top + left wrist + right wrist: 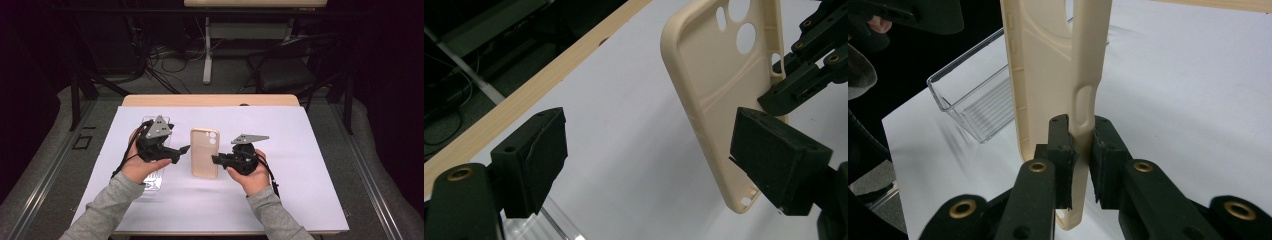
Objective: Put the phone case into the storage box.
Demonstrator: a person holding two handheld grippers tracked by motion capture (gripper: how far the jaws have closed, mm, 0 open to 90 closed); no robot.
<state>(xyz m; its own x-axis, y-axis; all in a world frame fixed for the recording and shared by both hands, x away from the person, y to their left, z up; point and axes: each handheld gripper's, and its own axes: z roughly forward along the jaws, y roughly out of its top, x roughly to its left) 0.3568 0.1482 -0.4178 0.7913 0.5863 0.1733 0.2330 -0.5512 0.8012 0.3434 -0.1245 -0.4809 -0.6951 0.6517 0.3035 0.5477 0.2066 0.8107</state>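
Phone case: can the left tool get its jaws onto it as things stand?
Probably yes. The left tool stands open beside the phone case, nothing between them; the right tool pinches only the far side wall.

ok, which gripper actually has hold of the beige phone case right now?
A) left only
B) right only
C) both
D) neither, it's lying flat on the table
B: in the right gripper view the right gripper has its fingers pinched on the side wall of the phone case, while the left gripper stands open with the case's edge between its fingers, untouched.
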